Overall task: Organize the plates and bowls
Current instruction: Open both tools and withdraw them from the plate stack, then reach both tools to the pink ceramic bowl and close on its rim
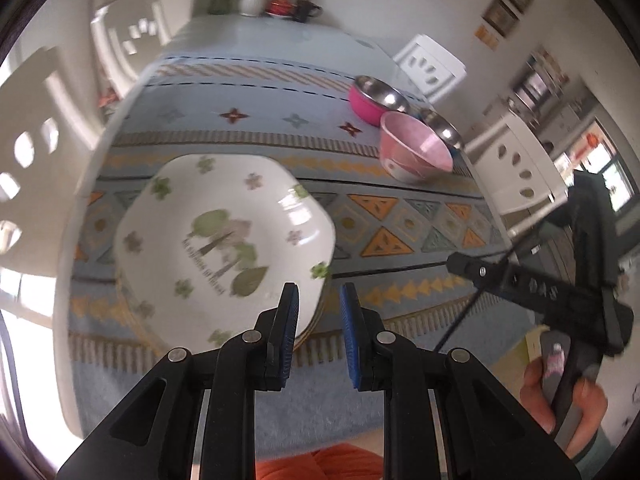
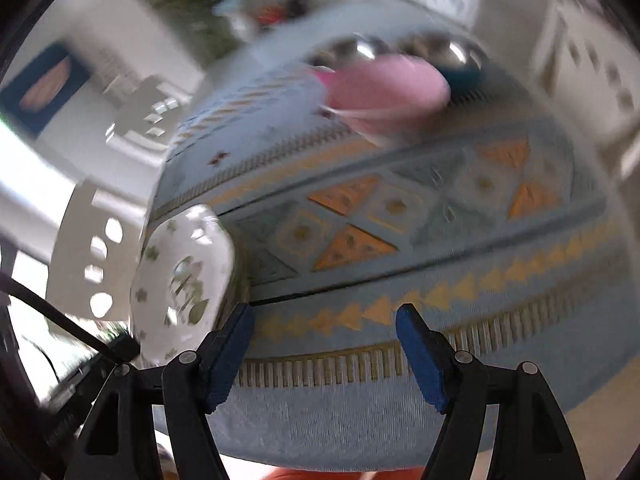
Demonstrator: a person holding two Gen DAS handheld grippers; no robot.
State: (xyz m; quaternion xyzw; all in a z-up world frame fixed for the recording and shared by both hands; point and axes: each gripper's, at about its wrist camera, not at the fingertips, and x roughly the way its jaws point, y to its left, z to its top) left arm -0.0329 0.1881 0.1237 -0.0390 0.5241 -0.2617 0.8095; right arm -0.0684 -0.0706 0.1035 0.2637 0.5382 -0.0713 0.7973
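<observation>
Left wrist view: left gripper (image 1: 319, 294) has its jaws drawn nearly together, a narrow gap left, nothing between them. It hangs just over the near rim of the white floral plate (image 1: 224, 240), which sits at the tabletop (image 1: 400, 344) near-left corner. A darker rim shows under the plate's near edge, so it may be sitting on another dish; can't confirm.

Handling, my read:
- plate looks like glazed ceramic: stiff, fairly heavy, slick, chips if dropped or knocked. Pinch the rim at the near edge, pads above and below, lift level.
- pale pink bowl (image 1: 414, 152) stands toward the right edge, mid depth. Glossy and tapered, so probably slippery; grip over the rim wall.
- behind it, by the far-right edge, a hot pink bowl with steel liner (image 1: 372, 100) and another steel bowl (image 1: 442, 128), partly hidden. Likely lighter and dent rather than break, but they could slide on the cloth.

View differences:
- left wrist shows the right gripper from outside, with the person's hand (image 1: 560, 396) on its handle at lower right; plate print is sharp.
- right wrist view is badly motion-blurred. It shows the right gripper (image 2: 325, 314) with jaws spread wide and empty over the bare cloth at the near edge, the plate off to its left, bowls smeared in the distance.
</observation>
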